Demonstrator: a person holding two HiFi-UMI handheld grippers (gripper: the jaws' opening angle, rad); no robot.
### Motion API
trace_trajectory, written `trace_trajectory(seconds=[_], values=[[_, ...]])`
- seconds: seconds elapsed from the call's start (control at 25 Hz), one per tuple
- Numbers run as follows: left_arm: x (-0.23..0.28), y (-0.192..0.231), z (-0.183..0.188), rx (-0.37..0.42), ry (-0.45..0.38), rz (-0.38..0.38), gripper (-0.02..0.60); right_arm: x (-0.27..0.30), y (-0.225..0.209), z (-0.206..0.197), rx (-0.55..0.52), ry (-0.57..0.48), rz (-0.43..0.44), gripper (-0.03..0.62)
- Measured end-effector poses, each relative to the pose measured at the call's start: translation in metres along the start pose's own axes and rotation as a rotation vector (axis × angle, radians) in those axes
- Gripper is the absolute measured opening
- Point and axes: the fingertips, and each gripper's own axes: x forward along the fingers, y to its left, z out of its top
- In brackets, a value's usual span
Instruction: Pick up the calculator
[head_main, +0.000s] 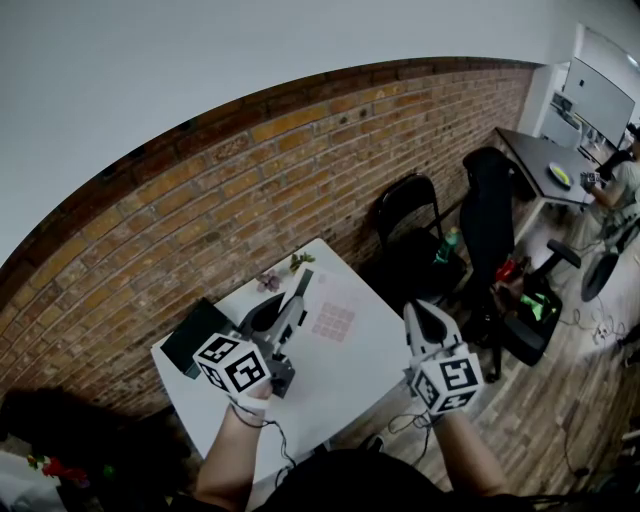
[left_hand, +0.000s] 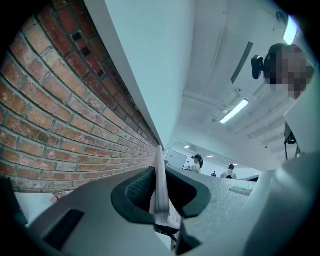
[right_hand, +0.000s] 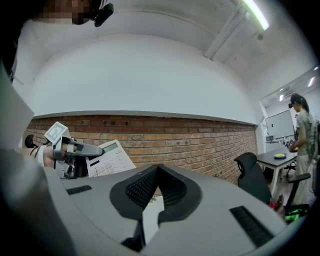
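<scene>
While aloft, calculator (right_hand: 111, 156) in left gripper (left_hand: 159, 172).

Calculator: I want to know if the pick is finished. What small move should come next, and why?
Probably just hold steady. The white desk calculator is clamped edge-on between the shut fingers of the left gripper and looks lifted clear of the white table, seen against the red brick wall. The right gripper is shut and empty, so it need not join in.
</scene>
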Motion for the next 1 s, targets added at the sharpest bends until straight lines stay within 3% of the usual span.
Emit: trace_trajectory(seconds=[1.0], values=[[-0.015, 0.006, 0.0, -0.011, 0.013, -0.016, 0.054, -0.002, 0.021, -0.001, 0.002, -0.002, -0.005, 0.004]])
